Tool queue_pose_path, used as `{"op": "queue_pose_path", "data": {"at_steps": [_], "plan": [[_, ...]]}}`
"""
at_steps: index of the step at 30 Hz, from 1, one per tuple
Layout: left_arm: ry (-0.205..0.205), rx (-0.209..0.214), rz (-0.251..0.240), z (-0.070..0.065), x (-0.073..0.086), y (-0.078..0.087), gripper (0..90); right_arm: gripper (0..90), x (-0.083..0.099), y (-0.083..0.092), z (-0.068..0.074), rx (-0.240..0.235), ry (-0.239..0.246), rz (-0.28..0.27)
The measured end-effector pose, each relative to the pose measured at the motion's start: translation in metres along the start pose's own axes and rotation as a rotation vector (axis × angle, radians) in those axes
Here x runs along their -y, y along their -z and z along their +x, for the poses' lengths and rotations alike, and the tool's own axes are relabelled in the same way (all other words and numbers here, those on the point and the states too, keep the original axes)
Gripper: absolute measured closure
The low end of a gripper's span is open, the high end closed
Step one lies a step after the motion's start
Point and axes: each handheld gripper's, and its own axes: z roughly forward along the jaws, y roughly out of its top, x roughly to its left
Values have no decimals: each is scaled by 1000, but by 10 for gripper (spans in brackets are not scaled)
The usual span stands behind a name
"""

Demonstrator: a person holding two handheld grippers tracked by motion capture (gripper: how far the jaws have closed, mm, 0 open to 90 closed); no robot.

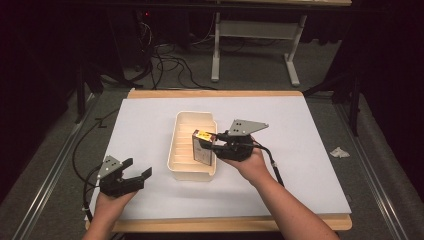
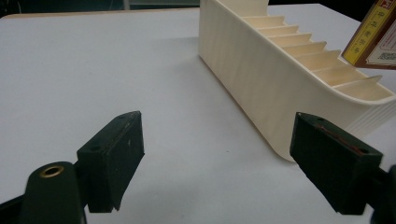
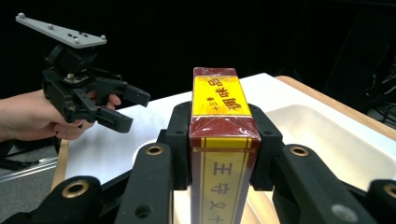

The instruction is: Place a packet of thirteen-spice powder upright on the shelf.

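Note:
A red and yellow box [image 1: 202, 152] with printed characters stands upright over the cream slotted tray [image 1: 186, 172] in the middle of the table. My right gripper [image 1: 206, 145] is shut on the box from the right side. In the right gripper view the box [image 3: 219, 93] sits clamped between the two black jaws of the right gripper [image 3: 223, 140]. My left gripper [image 1: 137, 176] rests near the front left of the table, open, with nothing between its fingers. In the left gripper view, the left gripper [image 2: 224, 158] faces the tray's wall [image 2: 252, 79], and the box [image 2: 373, 37] shows at the top right.
A white sheet [image 1: 145, 125] covers the wooden table. The tray's dividers [image 2: 303, 46] form several narrow slots. A crumpled scrap [image 1: 340, 152] lies on the floor to the right. Cables [image 1: 165, 65] and a white table frame [image 1: 255, 45] stand beyond the far edge.

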Motion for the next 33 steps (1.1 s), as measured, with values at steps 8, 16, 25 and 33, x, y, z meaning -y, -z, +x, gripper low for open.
{"op": "queue_pose_path", "data": {"at_steps": [8, 16, 25, 33], "plan": [[-2, -6, -2, 2, 0, 3, 178, 681, -2, -8, 3, -36, 18, -3], [-2, -4, 0, 2, 0, 3, 175, 681, -4, -12, 6, -71, 31, 2], [-4, -2, 3, 1, 1, 3, 172, 681, -4, -16, 7, -121, 54, -2], [0, 0, -1, 1, 0, 4, 171, 681, -2, -21, 7, -146, 60, 11]]}}
